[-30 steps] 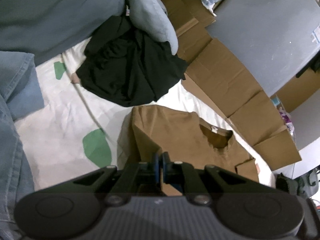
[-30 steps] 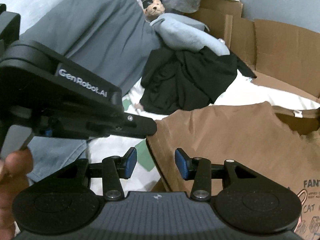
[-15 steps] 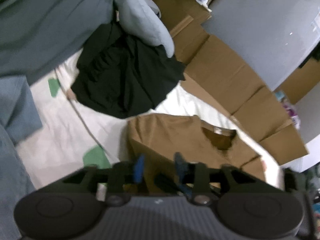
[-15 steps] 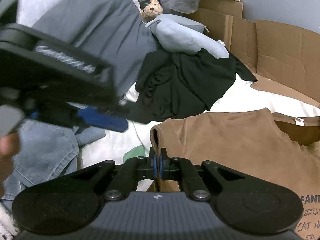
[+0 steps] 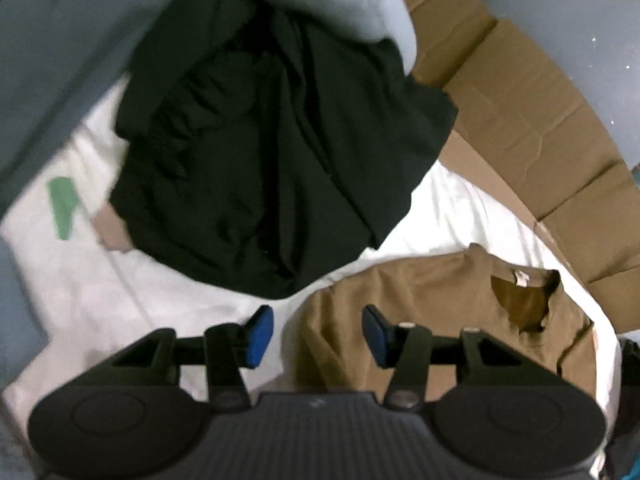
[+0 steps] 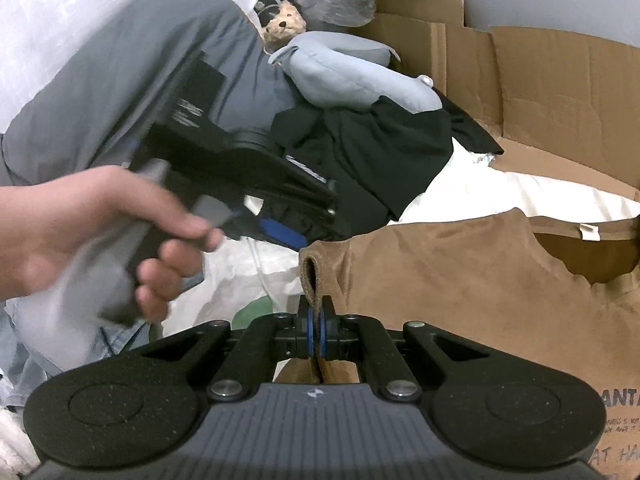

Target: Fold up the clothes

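A brown T-shirt [image 6: 460, 280] lies on a white sheet [image 6: 500, 192]; it also shows in the left wrist view [image 5: 420, 300], collar at the right. My right gripper [image 6: 318, 330] is shut on the shirt's left edge, a fold of brown cloth pinched between its blue pads. My left gripper [image 5: 318, 334] is open and empty above the shirt's left edge and the sheet [image 5: 120, 300]. It shows in the right wrist view [image 6: 276, 232], held in a hand [image 6: 100, 232], left of the shirt.
A crumpled black garment [image 5: 272, 152] lies beyond the shirt, also in the right wrist view [image 6: 380, 152]. A light blue cushion [image 6: 352, 76], a teddy bear [image 6: 282, 26] and a grey pillow [image 6: 120, 80] lie behind. Flattened cardboard [image 5: 520, 128] lines the right side. Jeans [image 6: 24, 344] lie at the left.
My left gripper opened, let go of the shirt and moved away to the left. My right gripper closed on the shirt's left edge and holds it.
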### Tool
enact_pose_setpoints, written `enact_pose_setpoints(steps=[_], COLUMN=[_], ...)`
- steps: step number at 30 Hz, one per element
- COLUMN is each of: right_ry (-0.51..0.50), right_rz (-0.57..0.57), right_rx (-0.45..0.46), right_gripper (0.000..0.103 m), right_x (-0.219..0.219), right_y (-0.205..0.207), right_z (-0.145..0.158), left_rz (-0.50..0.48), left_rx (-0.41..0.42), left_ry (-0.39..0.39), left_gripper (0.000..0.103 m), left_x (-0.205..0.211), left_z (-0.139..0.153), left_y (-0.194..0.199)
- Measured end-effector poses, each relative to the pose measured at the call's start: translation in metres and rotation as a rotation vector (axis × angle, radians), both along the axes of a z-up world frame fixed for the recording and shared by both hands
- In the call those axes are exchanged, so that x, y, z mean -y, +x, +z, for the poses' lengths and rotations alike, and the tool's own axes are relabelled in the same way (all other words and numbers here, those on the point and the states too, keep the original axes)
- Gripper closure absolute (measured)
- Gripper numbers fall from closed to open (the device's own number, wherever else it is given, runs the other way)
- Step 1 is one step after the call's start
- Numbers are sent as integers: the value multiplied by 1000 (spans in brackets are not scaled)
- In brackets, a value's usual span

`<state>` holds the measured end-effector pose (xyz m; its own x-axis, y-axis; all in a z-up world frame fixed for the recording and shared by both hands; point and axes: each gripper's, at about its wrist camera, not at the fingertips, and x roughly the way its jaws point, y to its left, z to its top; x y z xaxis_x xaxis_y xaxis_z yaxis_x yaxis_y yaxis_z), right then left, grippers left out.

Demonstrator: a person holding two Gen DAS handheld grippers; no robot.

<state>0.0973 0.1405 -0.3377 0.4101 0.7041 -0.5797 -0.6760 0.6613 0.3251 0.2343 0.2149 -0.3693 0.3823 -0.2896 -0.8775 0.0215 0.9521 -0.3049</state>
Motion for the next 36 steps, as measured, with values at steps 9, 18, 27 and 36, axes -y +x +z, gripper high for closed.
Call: enact_pose_setpoints(steps=[9, 18, 27, 36], right_ry=[14, 29, -24, -55], right_rz=[-2, -75, -52, -86], right_rx=[-56, -218, -281, -366], right_gripper=[102, 102, 101, 102], right_x=[13, 30, 45, 70], right_y=[11, 41, 68, 87], right_z=[-8, -27, -44, -63], left_rz=[-10, 62, 76, 58], left_rx=[-84, -11, -58, -92], left_ry=[15, 147, 106, 73], left_gripper=[91, 102, 73, 62], left_x=[7, -3, -6, 3], left_z=[-23, -3, 5, -1], left_y=[21, 26, 20, 22])
